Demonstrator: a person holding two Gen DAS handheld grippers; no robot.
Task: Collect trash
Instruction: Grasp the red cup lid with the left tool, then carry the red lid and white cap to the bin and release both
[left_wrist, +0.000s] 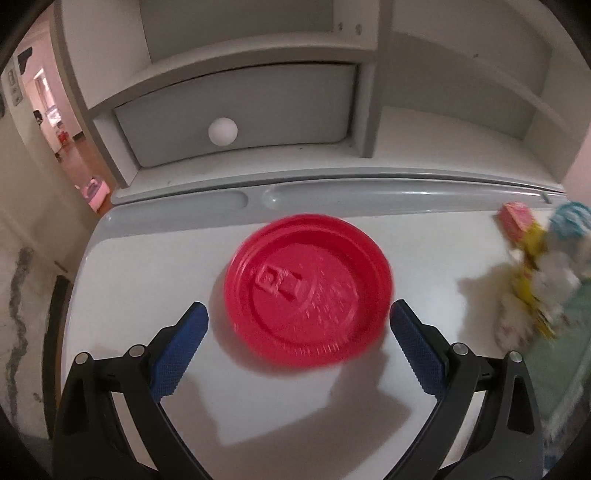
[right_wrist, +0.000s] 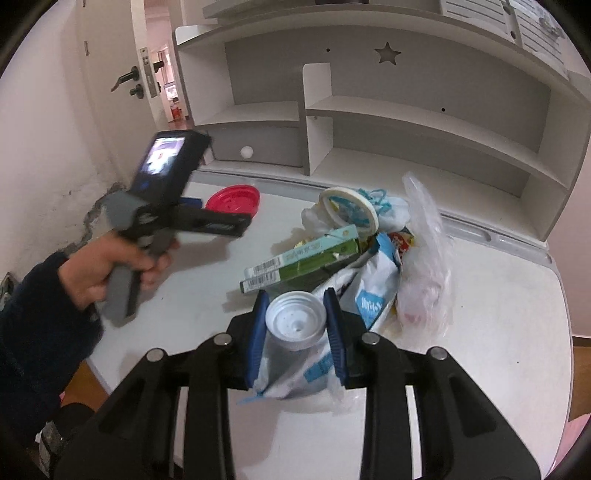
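A red plastic lid (left_wrist: 308, 290) lies flat on the white desk (left_wrist: 147, 266). My left gripper (left_wrist: 298, 314) is open, its blue fingers on either side of the lid's near half. It also shows in the right wrist view (right_wrist: 207, 214), held by a hand near the red lid (right_wrist: 232, 199). My right gripper (right_wrist: 296, 317) is shut on a white-capped plastic bottle (right_wrist: 295, 321) with a blue-and-white label. Beyond it lies a trash pile (right_wrist: 354, 240): a green carton, a round white lid, wrappers and a clear plastic bag (right_wrist: 424, 258).
A grey-white shelf unit (right_wrist: 369, 110) stands along the desk's back edge, with a drawer and white knob (left_wrist: 222, 132). The trash pile shows blurred at the right of the left wrist view (left_wrist: 535, 266). An open door (right_wrist: 122, 74) is at the left.
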